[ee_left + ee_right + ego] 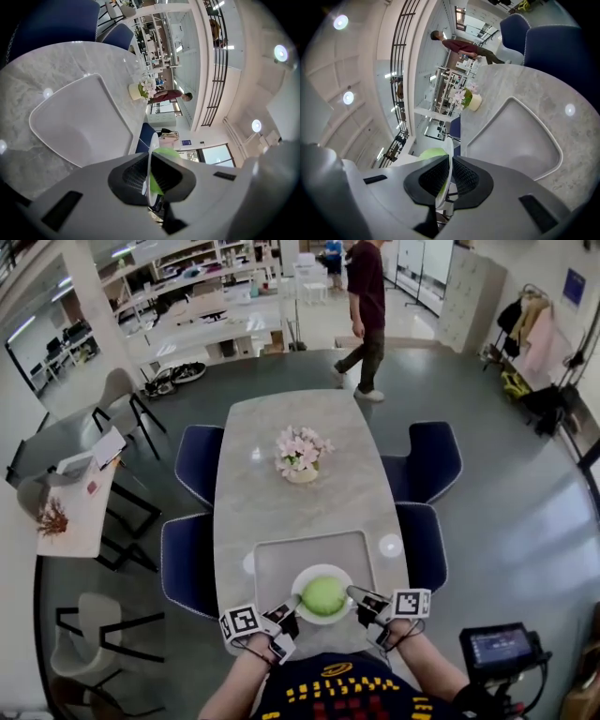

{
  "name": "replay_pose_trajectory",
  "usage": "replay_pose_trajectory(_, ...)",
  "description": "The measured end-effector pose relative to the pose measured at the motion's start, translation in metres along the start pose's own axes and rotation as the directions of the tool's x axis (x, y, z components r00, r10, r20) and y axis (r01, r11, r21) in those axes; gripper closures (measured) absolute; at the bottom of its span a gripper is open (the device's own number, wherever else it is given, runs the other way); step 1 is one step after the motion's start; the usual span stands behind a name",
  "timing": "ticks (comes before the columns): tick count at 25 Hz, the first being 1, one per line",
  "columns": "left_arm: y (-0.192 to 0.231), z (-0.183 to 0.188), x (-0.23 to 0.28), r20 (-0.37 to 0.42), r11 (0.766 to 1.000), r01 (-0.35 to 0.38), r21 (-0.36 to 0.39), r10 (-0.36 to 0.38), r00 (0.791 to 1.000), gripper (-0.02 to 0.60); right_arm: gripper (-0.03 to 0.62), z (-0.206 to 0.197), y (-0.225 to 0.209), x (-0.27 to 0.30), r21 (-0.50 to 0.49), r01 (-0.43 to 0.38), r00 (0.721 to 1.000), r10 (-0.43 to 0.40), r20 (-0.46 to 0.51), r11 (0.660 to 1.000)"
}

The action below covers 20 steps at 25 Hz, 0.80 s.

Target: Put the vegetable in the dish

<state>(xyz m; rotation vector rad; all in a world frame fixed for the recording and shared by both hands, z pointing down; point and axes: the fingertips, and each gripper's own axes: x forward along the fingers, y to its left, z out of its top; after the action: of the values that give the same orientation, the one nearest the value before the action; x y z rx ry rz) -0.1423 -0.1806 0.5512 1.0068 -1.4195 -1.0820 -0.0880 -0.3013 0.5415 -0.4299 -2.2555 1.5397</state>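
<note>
A round green vegetable lies in a white dish held over the near end of the grey tray. My left gripper is shut on the dish's left rim, my right gripper is shut on its right rim. In the left gripper view the thin white dish runs edge-on between the dark pads, with the green vegetable behind it. The right gripper view shows the same: the dish pinched edge-on and the vegetable beyond it.
The marble table carries a pot of pink flowers in the middle and a small white disc right of the tray. Blue chairs stand on both sides. A person walks beyond the far end.
</note>
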Motion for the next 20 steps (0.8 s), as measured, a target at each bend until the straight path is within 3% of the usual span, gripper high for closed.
replay_pose_trajectory(10,-0.004,0.015,0.019,-0.042,0.999,-0.027,-0.037,0.026,0.999,0.568,0.572,0.028,-0.011,0.003,-0.135,0.044,0.999,-0.043,0.008,0.99)
replay_pose_trajectory(20,0.011,0.032,0.025,-0.064,1.0,-0.014,-0.017,0.013,0.998,0.568,0.572,0.021,-0.031,0.022,0.003,0.094,0.995,-0.094,-0.023,0.996)
